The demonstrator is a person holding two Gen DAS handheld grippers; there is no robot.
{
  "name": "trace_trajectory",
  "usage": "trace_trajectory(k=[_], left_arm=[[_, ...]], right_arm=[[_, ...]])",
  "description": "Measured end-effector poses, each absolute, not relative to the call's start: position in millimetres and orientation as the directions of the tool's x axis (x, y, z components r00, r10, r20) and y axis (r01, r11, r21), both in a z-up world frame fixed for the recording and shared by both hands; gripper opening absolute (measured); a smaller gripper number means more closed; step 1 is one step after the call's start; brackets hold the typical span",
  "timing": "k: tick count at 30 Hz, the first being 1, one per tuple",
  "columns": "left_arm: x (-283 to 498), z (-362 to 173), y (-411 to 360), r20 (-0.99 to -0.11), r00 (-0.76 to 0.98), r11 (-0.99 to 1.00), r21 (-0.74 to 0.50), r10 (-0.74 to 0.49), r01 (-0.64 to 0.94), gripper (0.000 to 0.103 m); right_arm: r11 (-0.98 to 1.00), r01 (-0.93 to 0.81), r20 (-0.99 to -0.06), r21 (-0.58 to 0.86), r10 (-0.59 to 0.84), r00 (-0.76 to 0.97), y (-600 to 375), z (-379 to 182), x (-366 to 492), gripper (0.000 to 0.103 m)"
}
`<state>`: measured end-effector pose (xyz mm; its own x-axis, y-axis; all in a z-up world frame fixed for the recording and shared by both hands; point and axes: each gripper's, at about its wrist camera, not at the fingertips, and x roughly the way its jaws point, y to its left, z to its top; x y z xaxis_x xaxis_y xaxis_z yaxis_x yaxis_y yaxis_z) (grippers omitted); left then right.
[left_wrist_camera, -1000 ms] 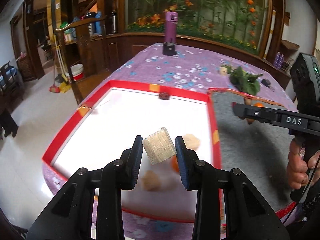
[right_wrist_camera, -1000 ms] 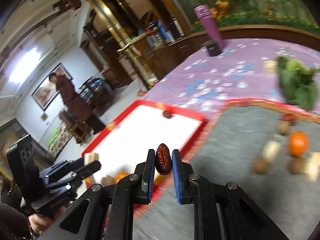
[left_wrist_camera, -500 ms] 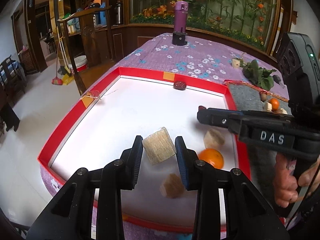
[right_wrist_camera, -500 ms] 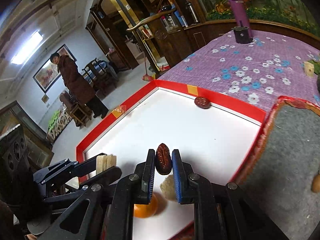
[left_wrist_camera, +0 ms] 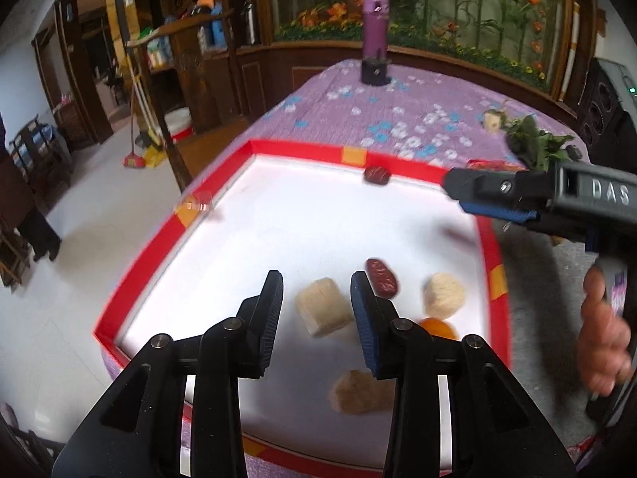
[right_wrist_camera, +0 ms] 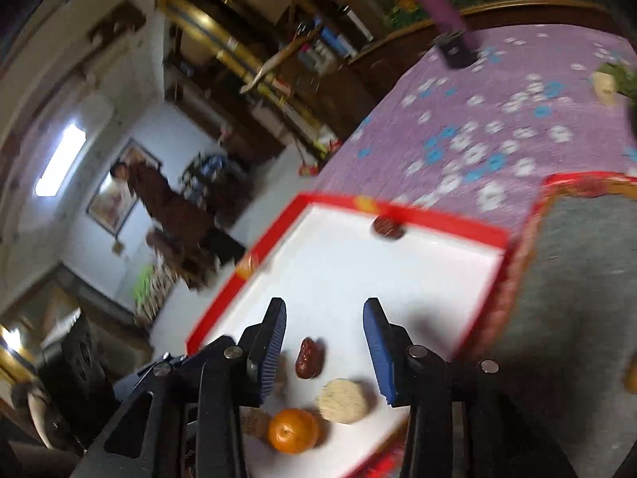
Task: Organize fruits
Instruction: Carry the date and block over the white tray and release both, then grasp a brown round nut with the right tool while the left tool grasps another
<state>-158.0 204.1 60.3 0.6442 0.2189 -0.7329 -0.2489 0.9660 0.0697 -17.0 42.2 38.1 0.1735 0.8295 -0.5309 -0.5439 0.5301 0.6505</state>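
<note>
Over the red-rimmed white tray [left_wrist_camera: 175, 219], as the left wrist camera sees it, the left gripper [left_wrist_camera: 317, 310] is easing apart; a pale fibrous block [left_wrist_camera: 324, 312] sits between its fingers, and the blur hides whether the pads touch it or whether it has reached the tray floor; just right of the right-side finger lies a dark red date [left_wrist_camera: 383, 277], then a second pale block [left_wrist_camera: 444, 294] and part of an orange [left_wrist_camera: 438, 326]; a third pale block [left_wrist_camera: 360, 392] lies nearer the camera, and another date [left_wrist_camera: 376, 175] rests against the far rim; the right gripper [left_wrist_camera: 458, 195] reaches in from the right edge, a hand [left_wrist_camera: 603, 338] on its grip; a purple bottle [left_wrist_camera: 375, 38] stands far back on the flowered cloth [left_wrist_camera: 398, 111].

From the right wrist camera, the right gripper [right_wrist_camera: 324, 352] is spreading, its pads clear of the date [right_wrist_camera: 309, 357] lying on the white floor between them; below it sit a round pale block [right_wrist_camera: 344, 400] and the orange [right_wrist_camera: 294, 430]; the far date [right_wrist_camera: 388, 227] lies by the tray's rim [right_wrist_camera: 438, 219], and a grey mat [right_wrist_camera: 577, 279] adjoins the tray on the right.
</note>
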Motion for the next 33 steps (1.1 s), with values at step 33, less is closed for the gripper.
trace_trajectory(k=[33], left_arm=[[-82.9,48.4,17.6,-0.807,0.58,0.971,0.032,-0.116,0.239,0.035]], right_arm=[[0.562,-0.598,-0.58,0.571,0.792,0.19,-145.1,40.1,-23.1,0.036]])
